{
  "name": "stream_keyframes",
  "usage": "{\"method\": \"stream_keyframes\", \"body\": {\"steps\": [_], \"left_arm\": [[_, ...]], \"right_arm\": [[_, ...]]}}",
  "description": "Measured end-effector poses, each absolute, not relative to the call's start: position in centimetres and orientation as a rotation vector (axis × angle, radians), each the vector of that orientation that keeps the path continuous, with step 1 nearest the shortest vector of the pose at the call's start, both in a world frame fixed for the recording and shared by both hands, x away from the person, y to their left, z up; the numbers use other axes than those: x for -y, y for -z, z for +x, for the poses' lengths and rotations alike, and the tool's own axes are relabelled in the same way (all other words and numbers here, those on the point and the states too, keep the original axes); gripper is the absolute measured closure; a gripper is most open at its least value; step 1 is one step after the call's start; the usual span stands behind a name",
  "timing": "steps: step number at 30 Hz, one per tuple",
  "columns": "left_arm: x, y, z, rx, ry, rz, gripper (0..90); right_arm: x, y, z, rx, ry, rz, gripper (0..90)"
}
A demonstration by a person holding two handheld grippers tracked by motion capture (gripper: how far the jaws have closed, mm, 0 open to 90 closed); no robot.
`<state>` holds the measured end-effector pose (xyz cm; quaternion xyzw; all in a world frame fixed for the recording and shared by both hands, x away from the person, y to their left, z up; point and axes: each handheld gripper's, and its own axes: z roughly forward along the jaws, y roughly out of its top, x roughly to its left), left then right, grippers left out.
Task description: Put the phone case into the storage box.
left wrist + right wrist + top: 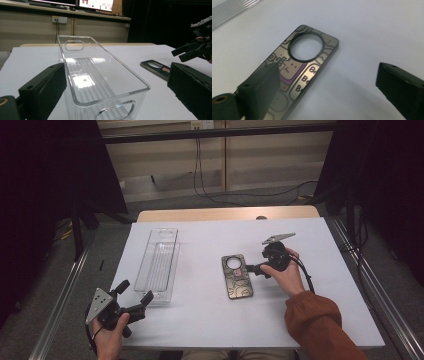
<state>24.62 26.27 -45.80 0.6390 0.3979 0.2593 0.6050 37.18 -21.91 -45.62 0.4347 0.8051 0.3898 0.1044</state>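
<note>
A dark phone case (237,276) with cartoon print and a round camera hole lies flat mid-table. My right gripper (252,269) hovers at its right edge, open; in the right gripper view the case (310,72) runs under the left jaw, and nothing is clamped by the gripper (327,75). A clear plastic bin (158,264) lies lengthwise at the left. My left gripper (134,296) sits at its near end, open. In the left gripper view the bin's (100,82) near end stands between the wide jaws of the gripper (115,82), and the case (156,68) and right gripper (186,51) show at right.
A white sheet (210,320) covers the table, with a wooden strip (227,213) at the far edge. Metal rails (60,310) run along both sides. Cables (240,195) trail on the floor behind. Dark curtains hang left and right.
</note>
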Motion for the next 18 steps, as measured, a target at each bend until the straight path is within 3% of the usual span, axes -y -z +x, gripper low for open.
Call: {"method": "stream_keyframes", "body": {"steps": [18], "left_arm": [[-26.3, 45.8, 24.6, -0.92, -0.603, 1.483, 2.4]], "right_arm": [[18.5, 44.8, 36.3, -2.405, -1.055, 1.232, 5.2]]}}
